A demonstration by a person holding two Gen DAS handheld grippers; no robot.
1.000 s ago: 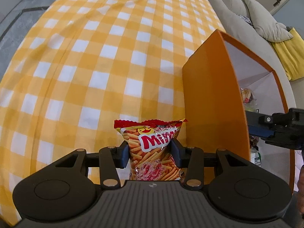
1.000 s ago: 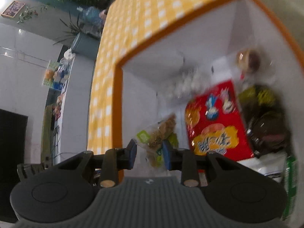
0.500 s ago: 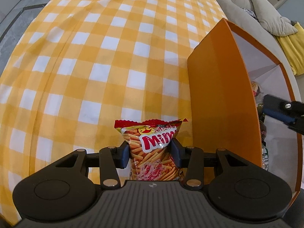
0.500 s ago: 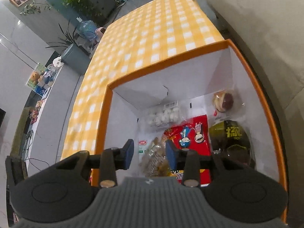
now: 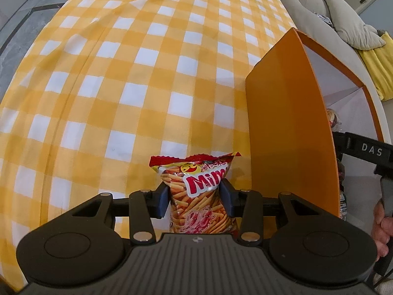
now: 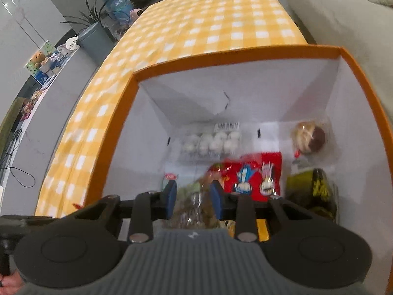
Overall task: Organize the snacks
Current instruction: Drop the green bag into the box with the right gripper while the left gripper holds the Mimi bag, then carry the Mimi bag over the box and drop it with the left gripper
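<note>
My left gripper [image 5: 194, 196] is shut on a red and orange bag of Mimi stick snacks [image 5: 196, 191], held upright over the checked cloth just left of the orange box [image 5: 289, 123]. My right gripper [image 6: 194, 194] hangs over the open box [image 6: 235, 51] with its jaws closing. A clear packet with a green label [image 6: 194, 206] shows blurred in the gap and seems to lie on the box floor, with the pads not pressing it. In the left wrist view only the right gripper's black body [image 5: 363, 151] shows past the box wall.
Inside the white-lined box lie a red cartoon bag [image 6: 248, 177], a tray of white round sweets [image 6: 211, 142], a wrapped bun [image 6: 309, 137] and a dark green bag [image 6: 312, 191]. The yellow checked tablecloth [image 5: 122, 73] spreads left. A grey sofa [image 5: 307, 7] stands behind the box.
The right gripper opened and let the clear packet drop into the box, then rolled level and drew back as its jaws narrowed. The left gripper has kept still with the Mimi bag.
</note>
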